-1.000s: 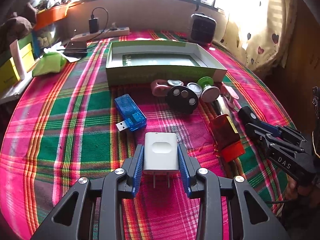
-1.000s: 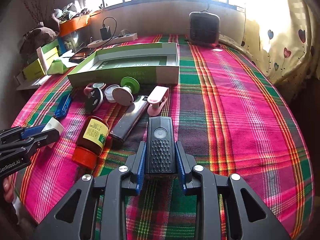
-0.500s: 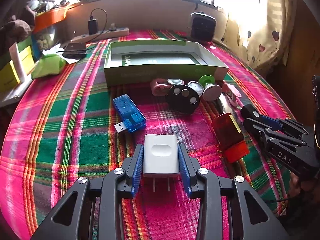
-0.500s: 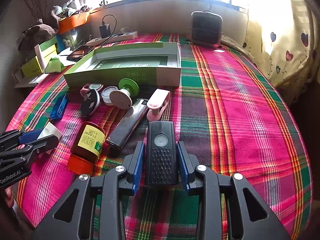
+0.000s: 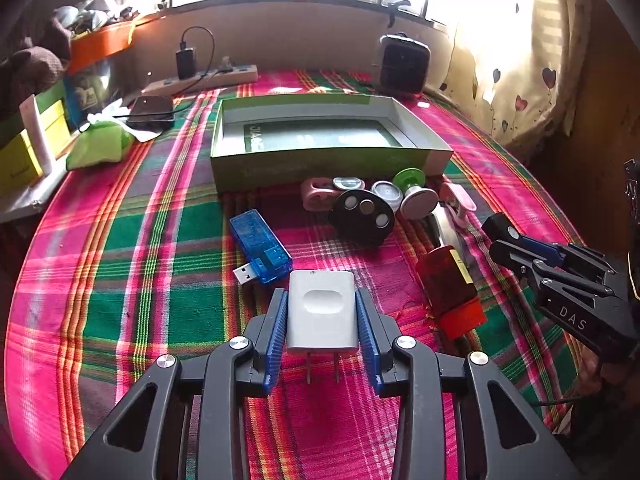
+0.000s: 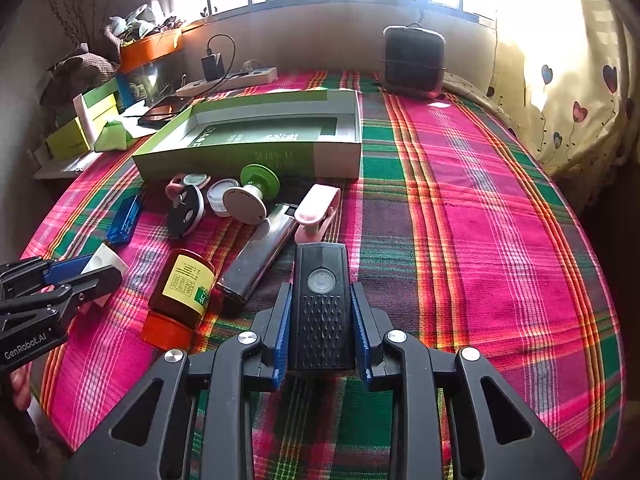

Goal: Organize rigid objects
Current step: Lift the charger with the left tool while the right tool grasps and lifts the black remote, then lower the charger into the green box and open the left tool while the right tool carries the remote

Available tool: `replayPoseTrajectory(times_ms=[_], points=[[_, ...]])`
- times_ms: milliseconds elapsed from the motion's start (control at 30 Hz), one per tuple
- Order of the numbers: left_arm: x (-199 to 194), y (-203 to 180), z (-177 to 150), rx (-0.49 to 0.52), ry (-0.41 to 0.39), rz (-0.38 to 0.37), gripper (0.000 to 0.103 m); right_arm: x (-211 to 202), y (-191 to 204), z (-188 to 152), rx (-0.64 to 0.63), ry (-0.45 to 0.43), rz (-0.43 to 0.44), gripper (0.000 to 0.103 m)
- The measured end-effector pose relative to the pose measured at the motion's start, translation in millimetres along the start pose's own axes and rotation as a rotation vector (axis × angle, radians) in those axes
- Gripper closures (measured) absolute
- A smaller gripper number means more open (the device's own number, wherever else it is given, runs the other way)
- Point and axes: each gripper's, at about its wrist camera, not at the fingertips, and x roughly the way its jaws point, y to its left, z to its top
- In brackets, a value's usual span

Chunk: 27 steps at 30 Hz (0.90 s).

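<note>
My left gripper (image 5: 322, 308) is shut on a white plug charger (image 5: 322, 312), prongs toward the camera, held above the plaid cloth. My right gripper (image 6: 321, 304) is shut on a black ribbed device with a round button (image 6: 321, 300); it also shows in the left wrist view (image 5: 505, 234). An open green box (image 5: 320, 136) lies farther back, also in the right wrist view (image 6: 256, 136). In front of it lie a blue USB tester (image 5: 260, 246), a black disc (image 5: 363, 216), a green and white knob (image 5: 414, 196), a pink clip (image 6: 318, 210), a dark lighter-like bar (image 6: 256, 256) and a brown bottle with a red cap (image 6: 180, 292).
A power strip with a charger (image 5: 208, 76) and a black heater (image 5: 404, 64) stand at the back by the wall. Green and yellow boxes and a green pouch (image 5: 96, 146) sit at the left. A heart-print curtain (image 6: 572, 80) hangs at the right.
Both grippers have lifted and drawn back a little with their objects held; the table objects look slightly farther away. Nothing was let go.
</note>
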Motion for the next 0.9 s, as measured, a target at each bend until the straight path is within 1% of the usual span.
replayPoseTrajectory(times_ms=[133, 200, 400, 733, 900], points=[[-2.8, -1.3, 11.5, -0.001, -0.009, -0.016, 0.071, -6.5, -1.3, 7.6, -0.004, -0.019, 0.001, 0.075], [-4.7, -1.6, 18.9, 0.004, -0.024, -0.011, 0.071, -9.2, -2.2, 13.3, -0.004, -0.027, 0.004, 0.075], [-6.6, 4.3, 49.3, -0.002, -0.060, -0.015, 0.071, -13.6, -5.8, 37.8, -0.005, -0.057, 0.017, 0.075], [6.9, 22.5, 103.2, -0.037, -0.088, -0.020, 0.071, -5.6, -10.5, 83.5, -0.032, -0.078, 0.035, 0.075], [24.2, 31.5, 127.5, -0.056, -0.068, -0.015, 0.071, 8.4, -14.2, 109.0, -0.031, -0.065, 0.046, 0.075]])
